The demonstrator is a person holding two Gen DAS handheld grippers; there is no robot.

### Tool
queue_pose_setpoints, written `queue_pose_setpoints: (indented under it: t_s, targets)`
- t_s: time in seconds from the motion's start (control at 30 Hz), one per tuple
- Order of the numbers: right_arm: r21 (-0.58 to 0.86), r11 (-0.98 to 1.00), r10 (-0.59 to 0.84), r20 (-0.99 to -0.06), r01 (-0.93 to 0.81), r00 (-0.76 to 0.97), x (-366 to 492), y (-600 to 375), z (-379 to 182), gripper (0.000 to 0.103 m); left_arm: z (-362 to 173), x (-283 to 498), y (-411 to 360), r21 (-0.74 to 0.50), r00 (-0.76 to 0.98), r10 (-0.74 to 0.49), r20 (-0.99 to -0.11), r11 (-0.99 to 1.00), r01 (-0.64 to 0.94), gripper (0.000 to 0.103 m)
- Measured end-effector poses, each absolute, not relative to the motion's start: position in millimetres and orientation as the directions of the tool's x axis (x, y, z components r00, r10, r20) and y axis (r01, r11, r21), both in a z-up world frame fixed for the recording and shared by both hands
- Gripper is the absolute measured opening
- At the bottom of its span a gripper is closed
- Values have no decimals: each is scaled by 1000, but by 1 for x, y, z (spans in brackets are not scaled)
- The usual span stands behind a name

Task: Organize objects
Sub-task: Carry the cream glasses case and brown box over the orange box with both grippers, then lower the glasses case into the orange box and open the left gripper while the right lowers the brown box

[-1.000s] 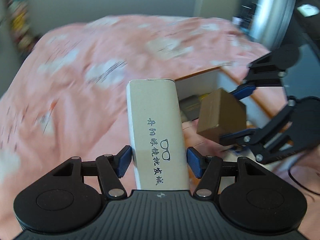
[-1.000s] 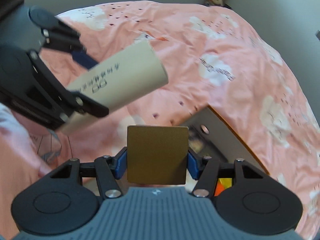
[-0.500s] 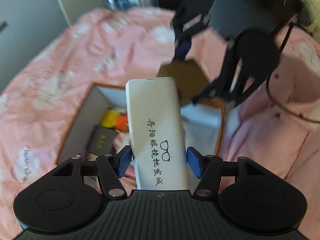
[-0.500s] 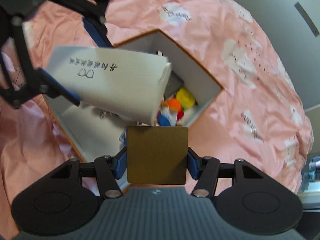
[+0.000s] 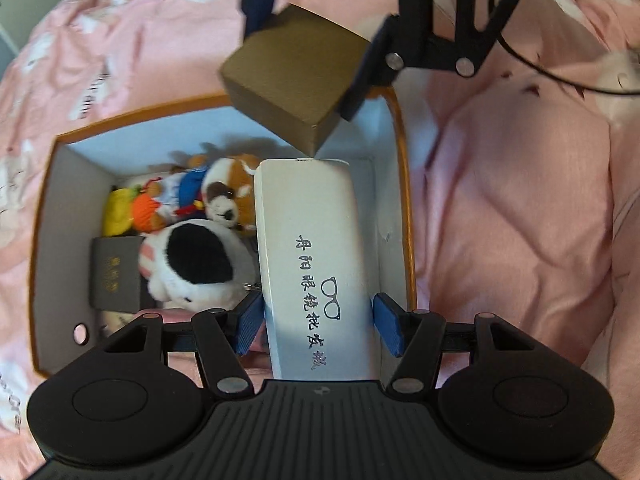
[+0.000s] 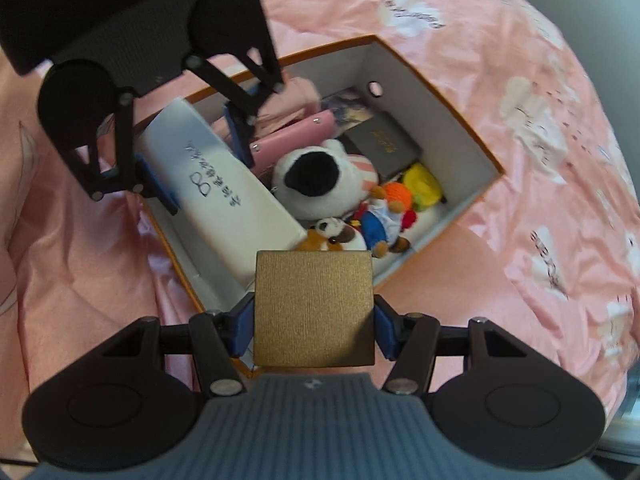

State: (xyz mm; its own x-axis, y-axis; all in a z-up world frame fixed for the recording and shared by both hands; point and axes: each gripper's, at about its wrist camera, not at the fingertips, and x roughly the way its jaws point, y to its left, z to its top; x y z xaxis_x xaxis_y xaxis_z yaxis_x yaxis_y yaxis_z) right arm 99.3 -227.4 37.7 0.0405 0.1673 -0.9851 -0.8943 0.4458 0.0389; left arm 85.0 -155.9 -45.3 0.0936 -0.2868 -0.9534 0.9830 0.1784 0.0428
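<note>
Storage box (image 5: 404, 184), white inside with orange rim, sits open on pink bedding (image 5: 520, 200). Left gripper (image 5: 318, 322) jaws wide, clamped on white glasses case (image 5: 312, 248); case angles down into the box along its wall, beside the plush toys (image 5: 192, 264). Right gripper (image 6: 314, 330) jaws about half open, clamped on gold box (image 6: 314, 308), held above the storage box's near edge. Also inside the storage box: dark booklet (image 6: 384, 146), pink wallet (image 6: 292, 140), small dolls (image 6: 384, 216). Gold box corner sits just beside the case's far end; can't tell if touching.
</note>
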Motion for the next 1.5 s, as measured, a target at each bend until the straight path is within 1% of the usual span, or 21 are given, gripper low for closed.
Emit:
queue_pose_setpoints:
  t_s: [0.1,0.27,0.33,0.53,0.67,0.8,0.97,1.0,1.1,1.13,1.2,1.33,1.5]
  targets:
    - [78,394,166,-986,-916,-13,102,-219,34,61,-54,87,-161,12,45,-273,-961,123,992,69]
    - [125,285,133,-987,-950,-90,100,-204,22,61,-72,97,-162,-35,1,-267,-964,130,991,69]
    - [162,253,121,-983,-954,-135,102,-198,14,62,-77,102,-161,-75,-32,-274,-961,145,987,69]
    - [253,220,71,-967,-942,-243,109,-189,-11,63,-88,116,-155,-141,-83,-283,-955,192,971,69]
    - [323,247,43,-945,-913,-323,116,-183,-25,63,-89,116,-149,-141,-72,-295,-953,217,966,69]
    - [349,273,4,-932,-897,-362,120,-178,-40,63,-82,112,-142,-117,-45,-302,-952,225,967,69]
    - [364,255,-55,-920,-896,-389,118,-172,-53,63,-63,115,-128,-131,-42,-335,-941,246,960,68]
    - [362,249,-65,-919,-898,-389,118,-171,-55,63,-59,115,-126,-134,-45,-338,-940,244,961,62]
    - [355,239,-96,-918,-904,-386,117,-167,-59,63,-59,115,-126,-122,-40,-313,-949,246,961,48]
    - [356,232,-108,-915,-905,-388,116,-165,-60,63,-61,105,-110,-111,-32,-299,-954,249,962,46]
    - [359,219,-131,-911,-907,-392,115,-162,-62,63,-68,104,-108,-95,-25,-280,-960,239,966,43]
    - [363,168,-188,-901,-916,-392,111,-155,-65,63,-75,94,-105,-77,-5,-272,-962,253,964,41]
    - [361,27,-269,-896,-932,-355,100,-143,-63,62,-75,104,-104,-115,12,-353,-936,335,935,41]
